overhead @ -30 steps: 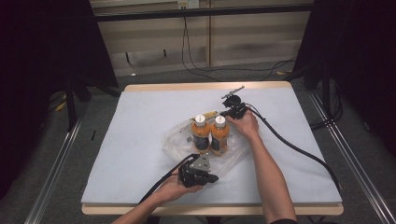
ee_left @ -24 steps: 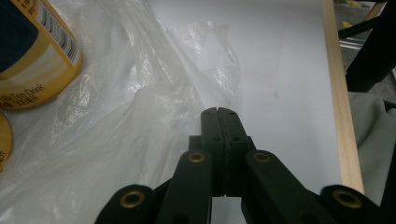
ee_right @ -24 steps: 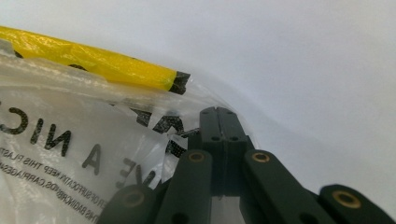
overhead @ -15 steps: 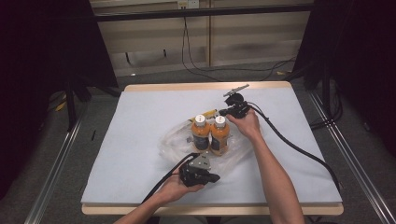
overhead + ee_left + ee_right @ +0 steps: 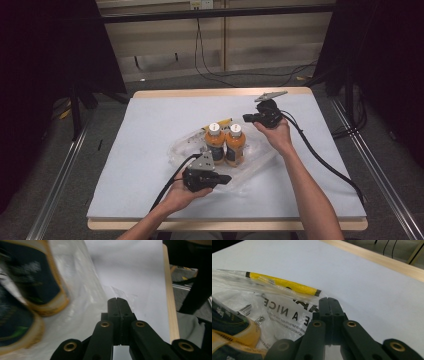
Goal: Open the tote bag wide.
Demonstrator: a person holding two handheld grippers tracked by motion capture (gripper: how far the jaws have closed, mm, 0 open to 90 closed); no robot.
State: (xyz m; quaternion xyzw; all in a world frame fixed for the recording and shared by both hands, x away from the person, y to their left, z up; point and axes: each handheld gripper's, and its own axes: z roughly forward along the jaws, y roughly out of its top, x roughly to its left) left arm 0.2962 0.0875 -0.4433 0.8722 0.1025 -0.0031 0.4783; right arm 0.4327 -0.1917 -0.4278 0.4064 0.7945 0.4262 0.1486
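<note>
- Bottles (image 5: 225, 143): two orange ones with white caps stand upright, touching, on the clear plastic bag (image 5: 252, 162) mid-worktop (image 5: 150, 130); bagging looks undone.
- Your left hand-held gripper (image 5: 226, 178) sits just before the bottles, your right hand-held gripper (image 5: 247, 118) just beyond; both jaws together, empty.
- Bag: thin, crinkly, printed film with a yellow strip (image 5: 282, 284).

Orange bottles (image 5: 225, 144), white caps (image 5: 214, 127)

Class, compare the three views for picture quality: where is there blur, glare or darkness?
High view: table evenly lit, surroundings dark. Left gripper view: bottle labels close and smeared with blur; the jaws sharper. Right gripper view: printing on the plastic bag fairly legible, soft sheen on it, near bottle out of focus.
</note>
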